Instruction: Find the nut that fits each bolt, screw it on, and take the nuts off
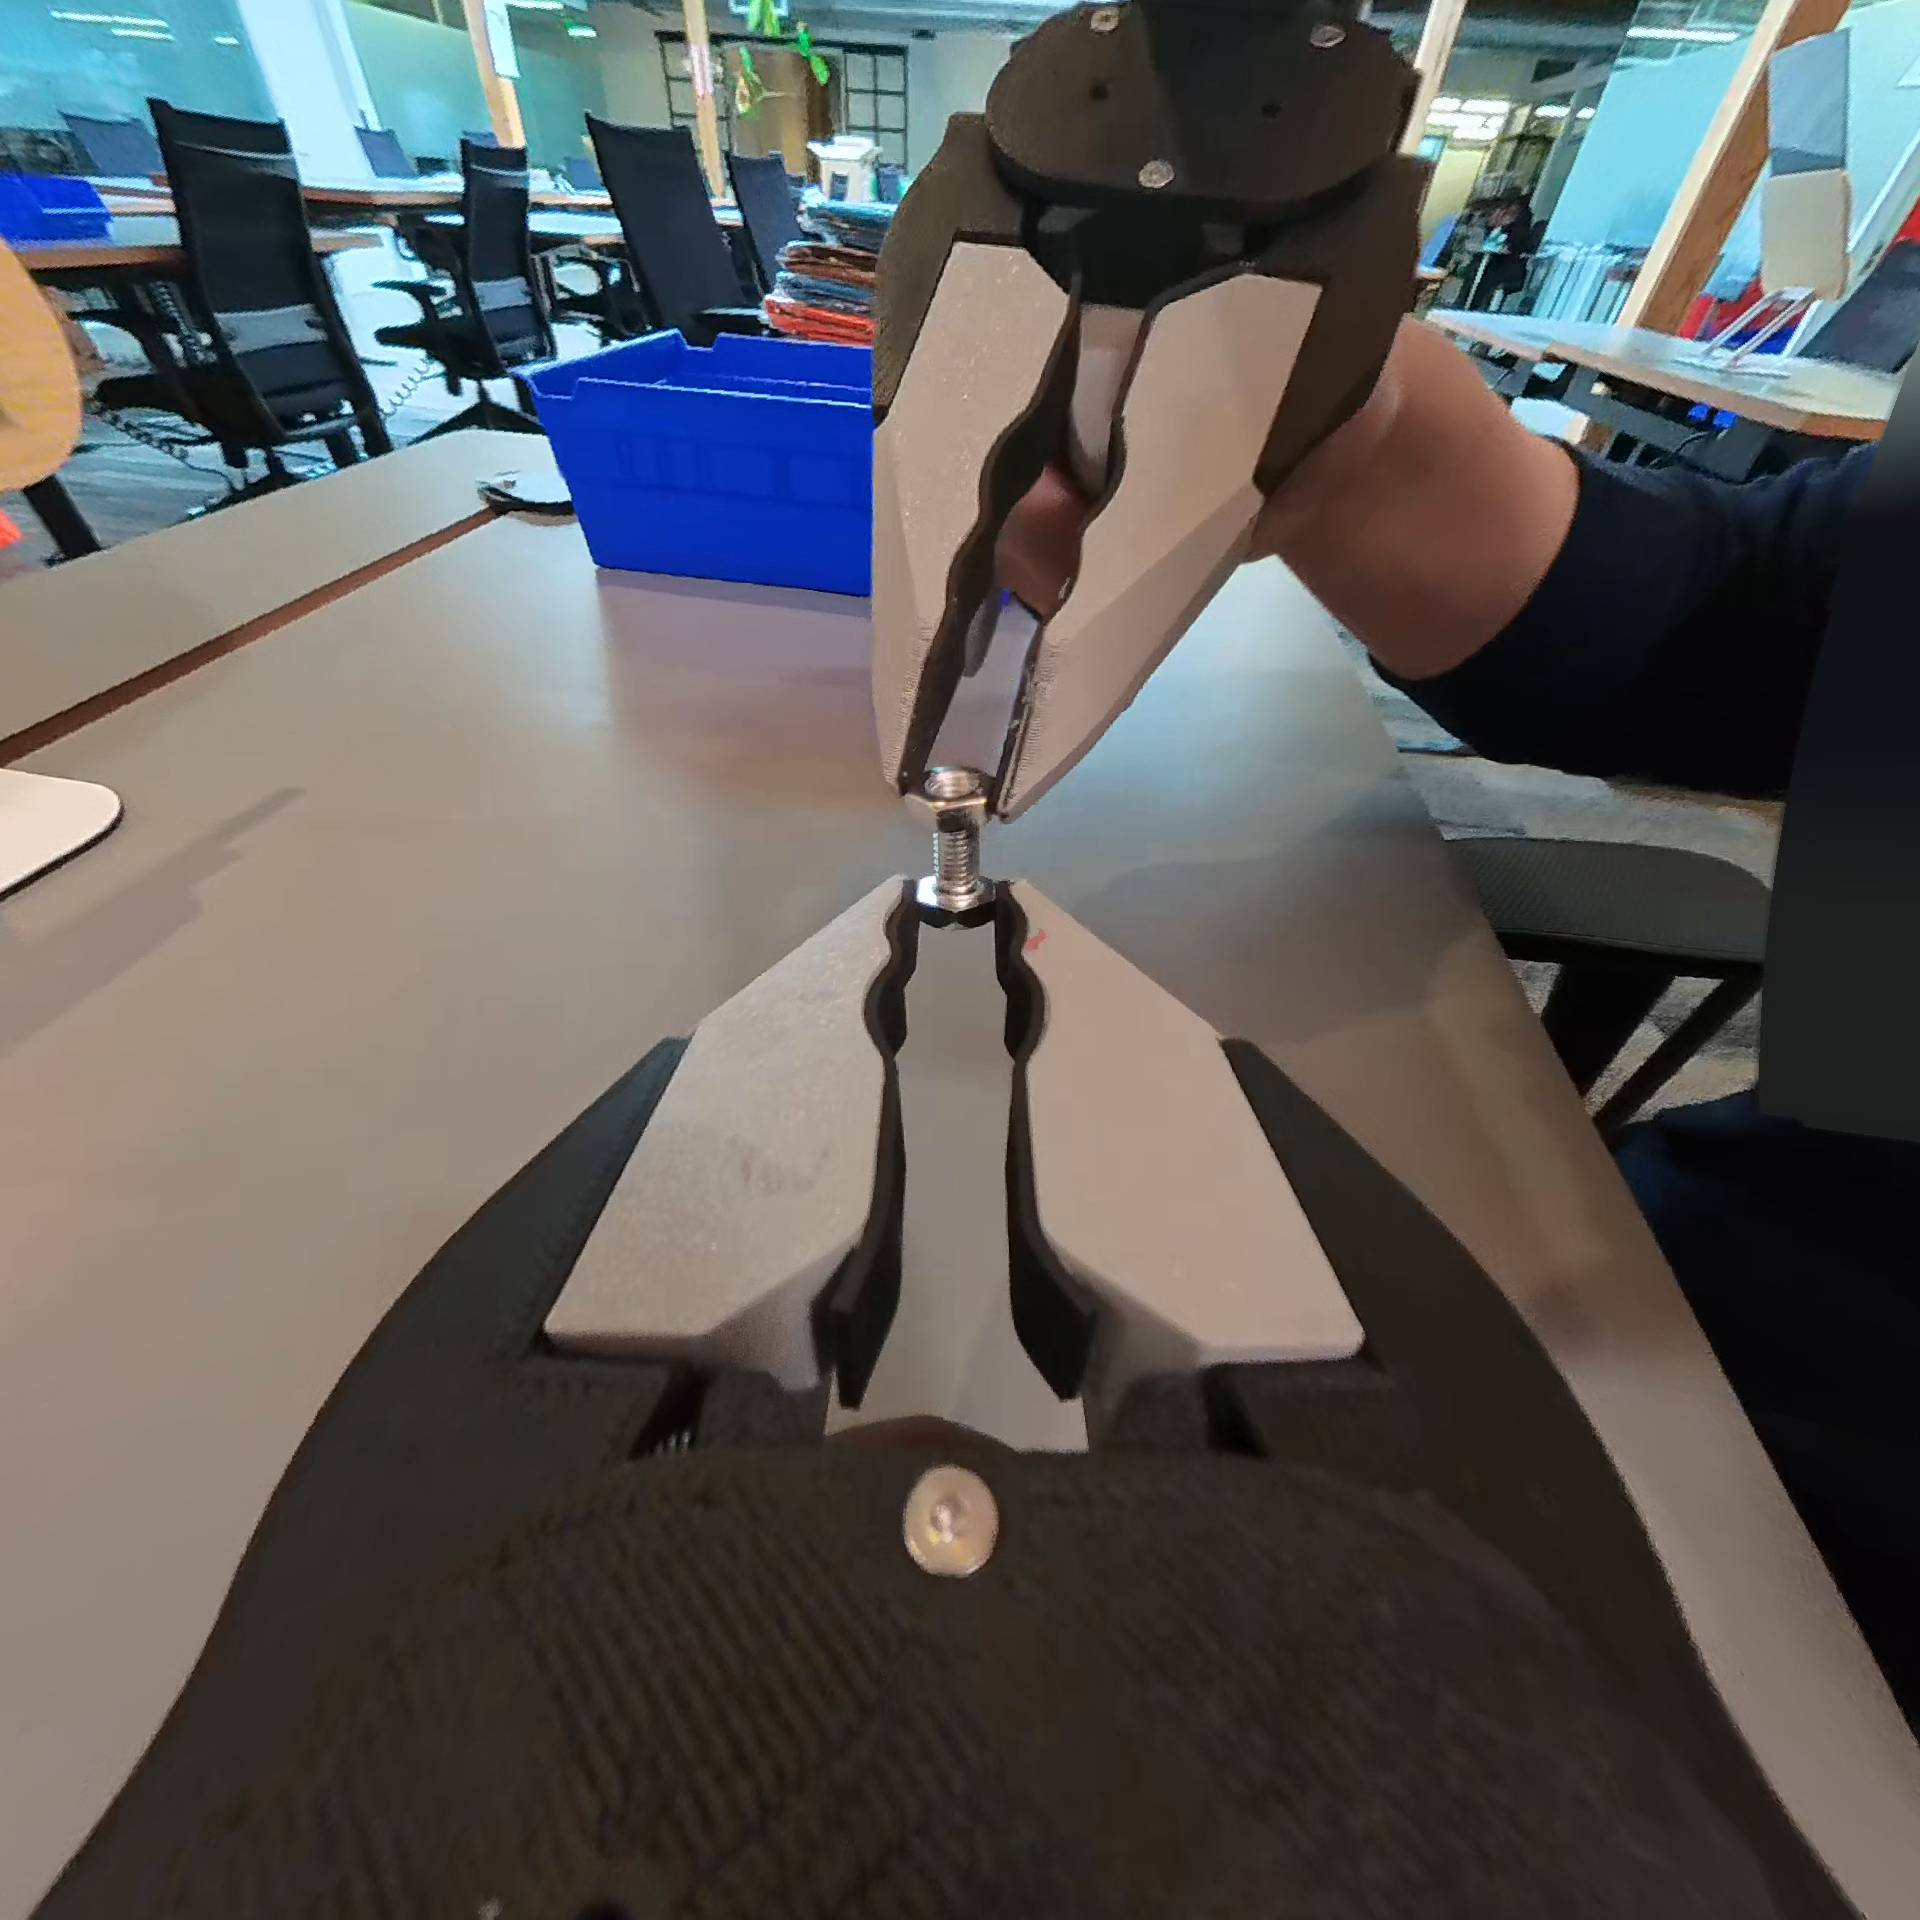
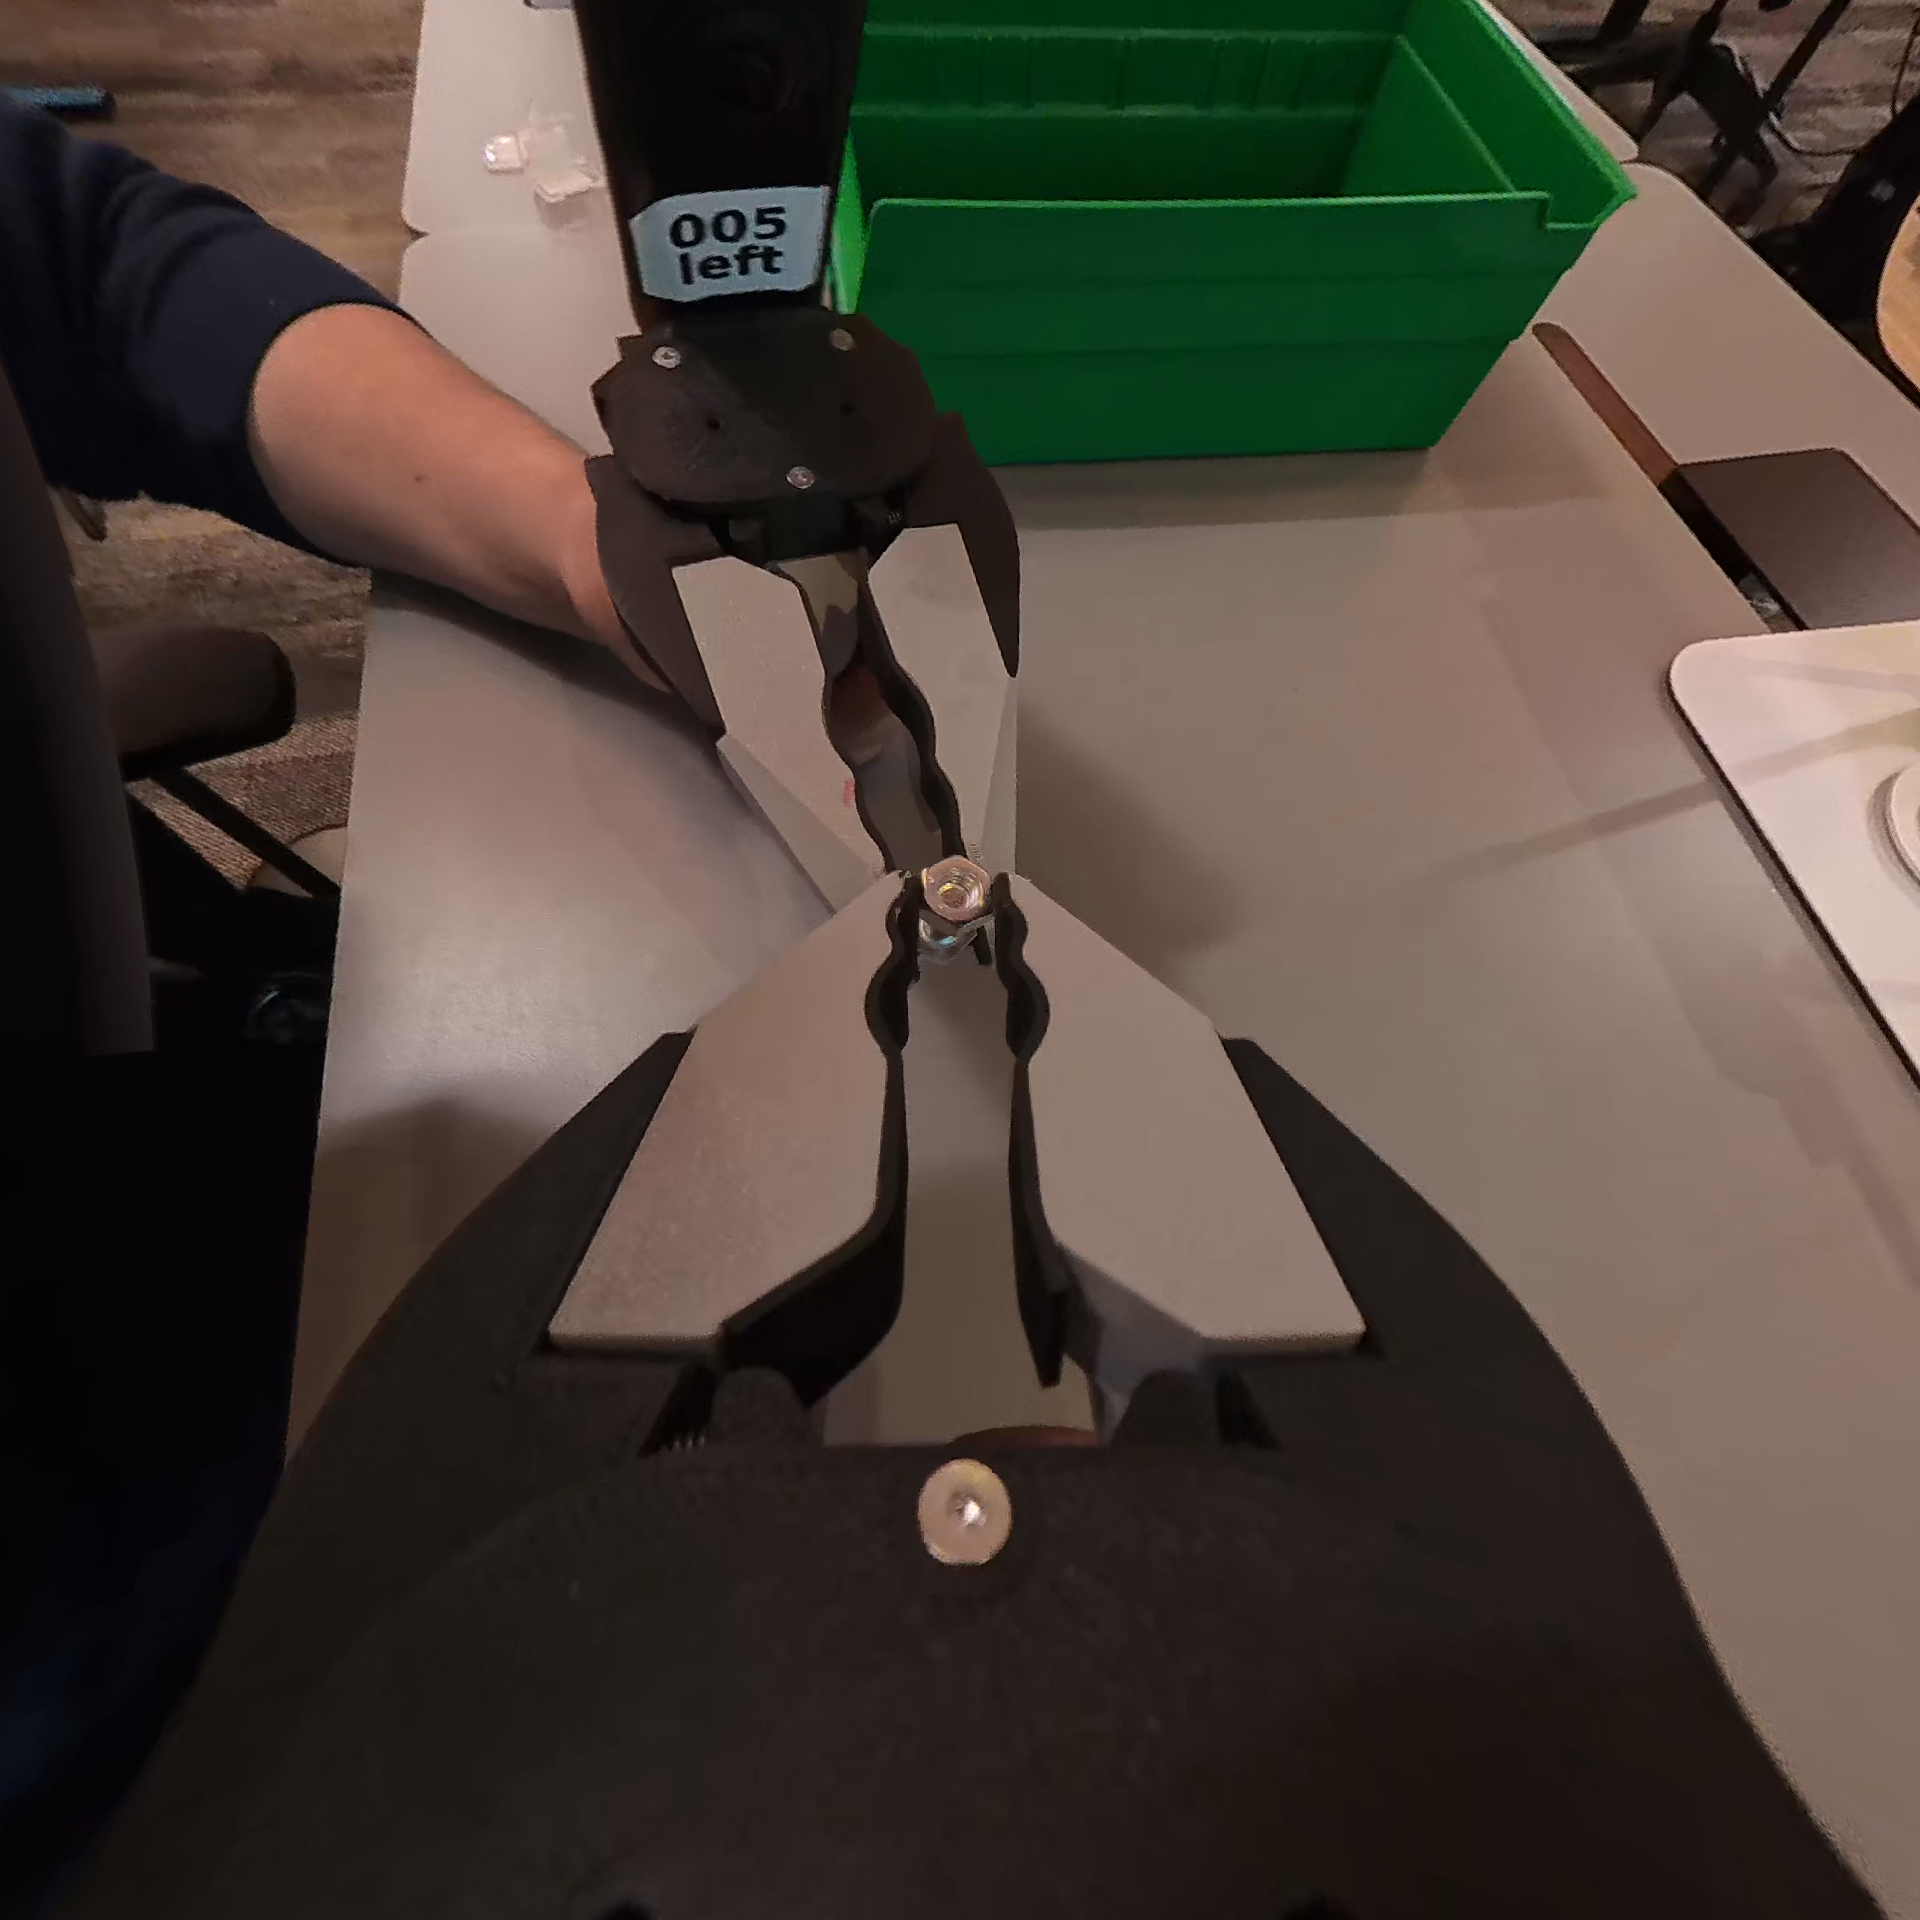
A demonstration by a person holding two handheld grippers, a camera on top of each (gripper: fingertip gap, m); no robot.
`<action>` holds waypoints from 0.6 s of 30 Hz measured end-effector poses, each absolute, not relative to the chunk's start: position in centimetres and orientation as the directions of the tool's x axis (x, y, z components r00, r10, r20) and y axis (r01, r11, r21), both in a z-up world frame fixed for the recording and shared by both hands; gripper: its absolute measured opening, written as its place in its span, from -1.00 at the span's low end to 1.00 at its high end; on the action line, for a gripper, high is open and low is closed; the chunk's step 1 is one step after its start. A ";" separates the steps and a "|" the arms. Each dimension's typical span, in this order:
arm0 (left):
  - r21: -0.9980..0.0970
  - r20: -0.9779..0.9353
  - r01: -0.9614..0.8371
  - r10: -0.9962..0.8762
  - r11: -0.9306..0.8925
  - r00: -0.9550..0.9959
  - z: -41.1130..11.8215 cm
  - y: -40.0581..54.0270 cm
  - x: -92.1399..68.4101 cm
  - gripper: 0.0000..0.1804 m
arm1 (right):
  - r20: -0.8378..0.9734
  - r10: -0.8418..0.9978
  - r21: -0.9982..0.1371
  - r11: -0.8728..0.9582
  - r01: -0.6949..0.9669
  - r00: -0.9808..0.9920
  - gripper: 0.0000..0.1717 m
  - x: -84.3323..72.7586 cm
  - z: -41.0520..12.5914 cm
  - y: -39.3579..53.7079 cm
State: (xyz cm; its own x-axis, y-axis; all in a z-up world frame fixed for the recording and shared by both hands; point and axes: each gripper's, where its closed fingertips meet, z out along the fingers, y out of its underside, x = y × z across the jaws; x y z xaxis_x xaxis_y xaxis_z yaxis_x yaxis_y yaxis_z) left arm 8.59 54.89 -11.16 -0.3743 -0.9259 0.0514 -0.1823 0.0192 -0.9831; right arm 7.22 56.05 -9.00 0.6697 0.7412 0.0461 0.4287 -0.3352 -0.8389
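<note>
While gripping the bolt (image 1: pixel 954 902), the left claw (image 2: pixel 940 868) bears a pale-blue label (image 2: pixel 727 245).

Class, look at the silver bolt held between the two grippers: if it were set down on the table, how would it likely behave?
The bolt looks like shiny metal, so probably rigid and slippery in the jaws. Its round threaded shank suggests that, lying down, it would roll, likely in a curve around its wider hex head. The smooth table would hardly stop it.

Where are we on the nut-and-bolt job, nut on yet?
Done: a nut sits at the tip of the bolt, most thread still bare. In hand: left gripper clamps the bolt head, right gripper clamps the nut. Left: running it on or off; other pairs aren't visible.
</note>
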 end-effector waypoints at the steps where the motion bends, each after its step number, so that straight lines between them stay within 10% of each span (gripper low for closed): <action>1: -0.982 0.047 -0.187 -0.929 0.024 -0.367 -11.2 54.9 8.6 -0.87 | 0.048 0.733 -0.835 -0.344 0.431 0.678 -0.87 7.3 -9.1 56.1; 18: -0.965 -0.003 -0.251 -0.963 0.073 -0.269 -12.6 55.6 9.2 -0.86 | 0.017 0.559 -0.810 -0.478 0.339 0.829 -0.87 7.9 -10.4 56.7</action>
State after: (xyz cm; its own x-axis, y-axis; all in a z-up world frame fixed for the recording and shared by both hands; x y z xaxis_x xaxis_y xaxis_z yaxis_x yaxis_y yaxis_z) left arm 9.25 55.63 -12.55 -0.2690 -0.9631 -0.0030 -0.2512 0.0731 -0.9652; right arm 7.89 56.74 -10.43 0.8290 0.5589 0.0175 0.3392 -0.4778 -0.8104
